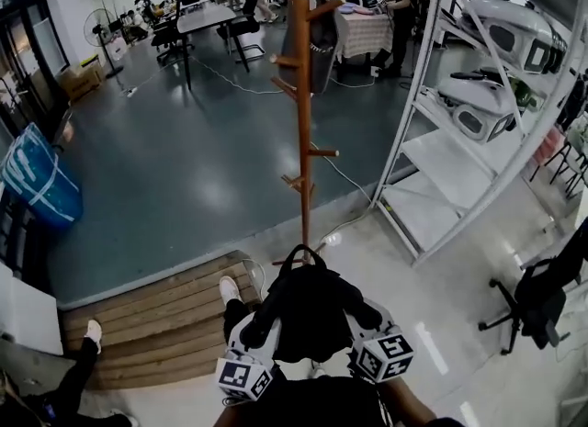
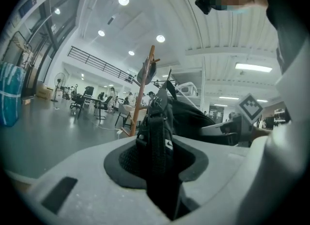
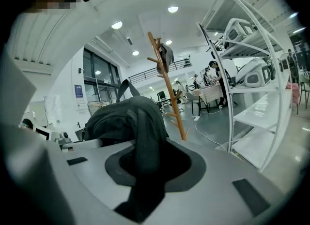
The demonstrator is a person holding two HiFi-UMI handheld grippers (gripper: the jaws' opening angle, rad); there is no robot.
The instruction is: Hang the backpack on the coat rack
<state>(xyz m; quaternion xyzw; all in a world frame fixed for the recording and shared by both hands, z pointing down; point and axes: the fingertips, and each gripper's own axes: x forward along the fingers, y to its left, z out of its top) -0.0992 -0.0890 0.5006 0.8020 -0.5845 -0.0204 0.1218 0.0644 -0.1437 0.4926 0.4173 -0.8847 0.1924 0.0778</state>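
Clutching backpack (image 1: 310,317): left claw (image 2: 155,144), right claw (image 3: 141,157); coat rack (image 1: 302,95) ahead

No wording is legible; the blue wall sign (image 3: 79,94) is too small to read.

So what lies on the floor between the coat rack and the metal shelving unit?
A white cable trails across the floor between the coat rack and the shelving unit; nothing else shows there. The head view shows it most clearly.
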